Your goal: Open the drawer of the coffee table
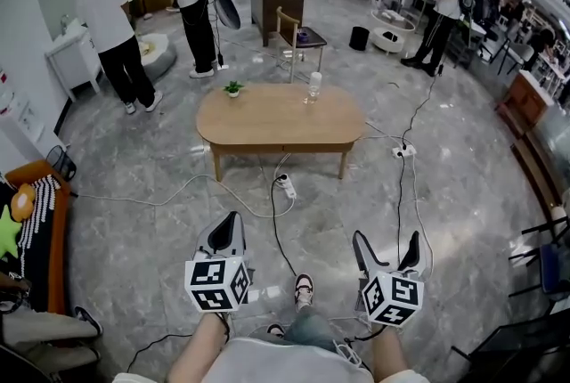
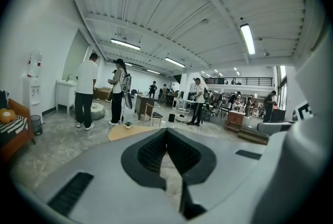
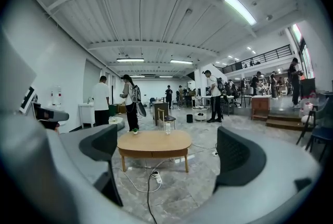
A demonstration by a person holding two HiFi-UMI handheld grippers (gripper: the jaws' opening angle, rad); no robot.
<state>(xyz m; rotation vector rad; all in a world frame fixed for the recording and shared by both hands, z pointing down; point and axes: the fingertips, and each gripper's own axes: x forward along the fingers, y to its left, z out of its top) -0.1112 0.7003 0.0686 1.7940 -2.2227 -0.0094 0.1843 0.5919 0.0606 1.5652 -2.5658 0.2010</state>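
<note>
An oval wooden coffee table (image 1: 280,118) stands on the stone floor some way ahead of me, also seen as the coffee table (image 3: 153,144) in the right gripper view. Its drawer front (image 1: 283,149) sits flush under the top. A small potted plant (image 1: 232,89) and a clear bottle (image 1: 313,86) stand on the table. My left gripper (image 1: 230,232) is held low near my body, jaws together and empty. My right gripper (image 1: 386,252) hangs beside it with jaws wide apart, nothing between them. Both are well short of the table.
Cables and a power strip (image 1: 286,186) lie on the floor between me and the table; another strip (image 1: 403,151) lies to the right. A wooden chair (image 1: 295,38) stands behind the table. Several people (image 1: 114,29) stand farther back. An orange sofa (image 1: 36,230) is at my left.
</note>
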